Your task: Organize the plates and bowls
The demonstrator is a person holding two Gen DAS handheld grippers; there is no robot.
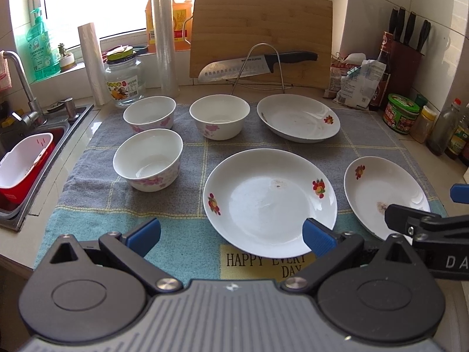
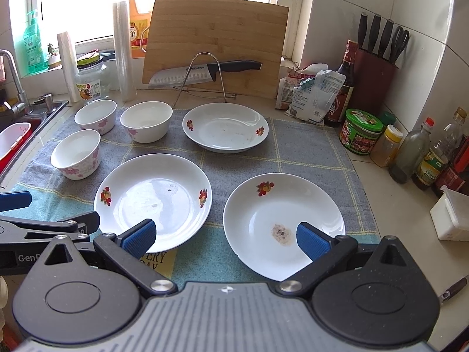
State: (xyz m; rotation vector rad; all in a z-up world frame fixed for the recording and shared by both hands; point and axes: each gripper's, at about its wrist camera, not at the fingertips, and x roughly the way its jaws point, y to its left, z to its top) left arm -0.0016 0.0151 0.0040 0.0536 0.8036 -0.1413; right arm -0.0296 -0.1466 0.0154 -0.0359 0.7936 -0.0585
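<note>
Start of job: nothing stacked. My left gripper [image 1: 231, 234] and right gripper [image 2: 225, 239] both wide, empty. Next: grab near white flowered plate [image 2: 283, 223], stack on middle white flowered plate [image 2: 152, 201].

You are working in bright daylight that pours from the window [image 1: 123, 3] behind the counter, which is blown out to plain white in both views. It leaves soft glare on the middle plate [image 1: 269, 202] and only faint shadows under the bowls. Focus is sharp across the towel [image 2: 307, 152]. The fisheye bends the tiled wall and darkens the corners of your frames.
</note>
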